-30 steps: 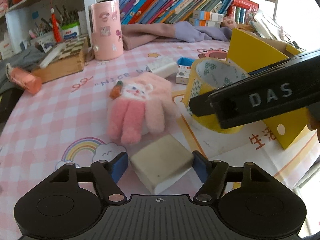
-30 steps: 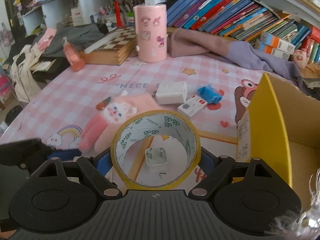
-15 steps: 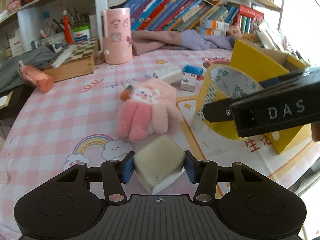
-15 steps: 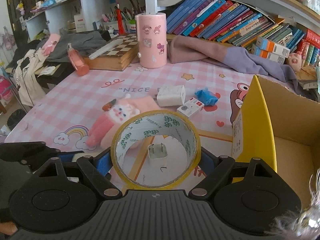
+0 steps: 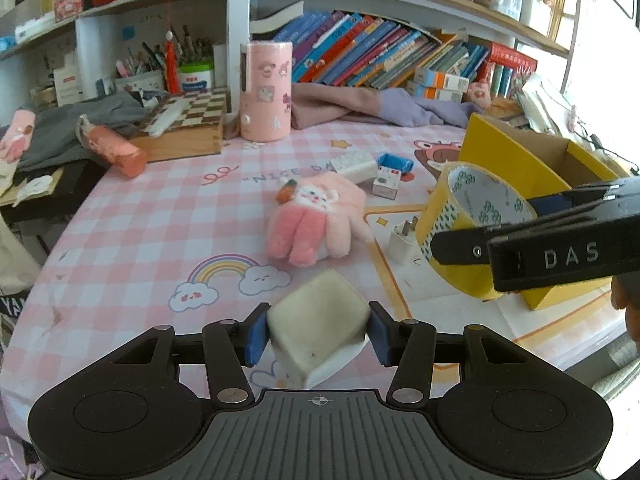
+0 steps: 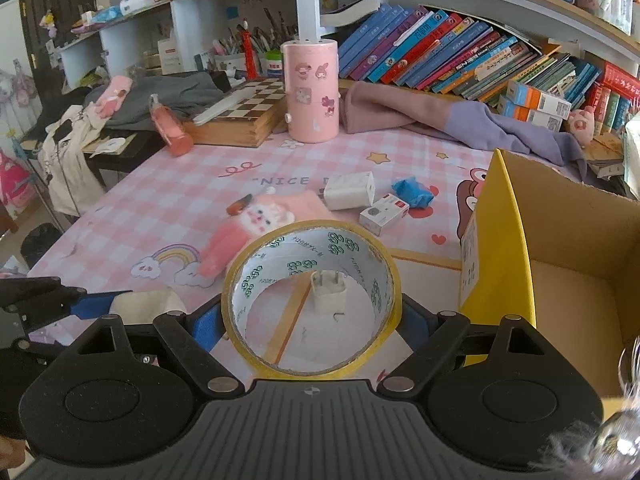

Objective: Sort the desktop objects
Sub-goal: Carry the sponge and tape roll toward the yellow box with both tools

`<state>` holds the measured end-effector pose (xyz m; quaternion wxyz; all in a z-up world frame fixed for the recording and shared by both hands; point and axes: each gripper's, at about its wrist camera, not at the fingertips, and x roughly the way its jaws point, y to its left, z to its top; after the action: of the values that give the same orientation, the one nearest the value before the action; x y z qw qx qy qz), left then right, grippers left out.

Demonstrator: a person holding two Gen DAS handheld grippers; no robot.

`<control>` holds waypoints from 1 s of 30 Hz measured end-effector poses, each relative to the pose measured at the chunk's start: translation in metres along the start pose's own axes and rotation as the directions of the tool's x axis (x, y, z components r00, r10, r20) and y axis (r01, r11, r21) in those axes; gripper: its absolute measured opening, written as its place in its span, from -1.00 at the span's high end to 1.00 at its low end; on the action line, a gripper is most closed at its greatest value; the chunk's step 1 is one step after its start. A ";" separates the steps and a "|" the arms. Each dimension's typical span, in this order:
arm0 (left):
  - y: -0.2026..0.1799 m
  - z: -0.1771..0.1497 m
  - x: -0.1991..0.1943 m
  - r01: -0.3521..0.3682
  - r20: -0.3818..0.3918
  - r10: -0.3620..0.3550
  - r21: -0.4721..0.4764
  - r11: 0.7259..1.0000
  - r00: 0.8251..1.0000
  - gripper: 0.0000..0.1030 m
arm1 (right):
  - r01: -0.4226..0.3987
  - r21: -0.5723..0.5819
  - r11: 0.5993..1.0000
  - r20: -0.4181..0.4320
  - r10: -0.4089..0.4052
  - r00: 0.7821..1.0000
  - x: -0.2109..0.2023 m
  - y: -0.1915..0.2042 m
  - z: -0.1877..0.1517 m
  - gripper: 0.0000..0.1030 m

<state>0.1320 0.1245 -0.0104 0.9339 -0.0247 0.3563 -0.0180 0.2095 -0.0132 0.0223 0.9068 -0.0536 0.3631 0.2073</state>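
The left hand-held gripper point(image 5: 318, 338) is clenched on a pale block, seemingly an eraser point(image 5: 318, 322), its blue pads pressing both sides; the block hangs tilted just above the table point(image 5: 132, 236), one corner toward the camera, a sign it was caught slightly askew. The right hand-held gripper point(image 6: 310, 320) grasps a roll of yellow tape point(image 6: 312, 300) across its outer rim, with the hole facing forward, so the wide jaws squeeze the ring where it is stiffest. Through the hole a small white plug point(image 6: 328, 294) shows lying on the table. The open yellow box point(image 6: 560, 280) stands just to the right of the tape, probably the bin meant for these things, which would explain why both loads are held aloft near it. A pink glove point(image 5: 318, 220), a white charger point(image 5: 354, 166), a small box point(image 5: 386, 182) and a blue wrapper point(image 5: 394, 162) lie unsorted mid-table
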 end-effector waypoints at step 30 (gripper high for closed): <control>-0.035 -0.065 -0.108 0.018 0.087 -0.019 0.007 1.000 0.996 0.05 | 0.012 0.024 1.000 0.024 -0.013 1.000 -0.105 0.024 -0.094 -0.65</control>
<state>0.0073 0.0925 0.0152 0.9484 -0.0257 0.3148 -0.0266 0.0713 -0.0499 0.0260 0.9129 -0.0428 0.3545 0.1978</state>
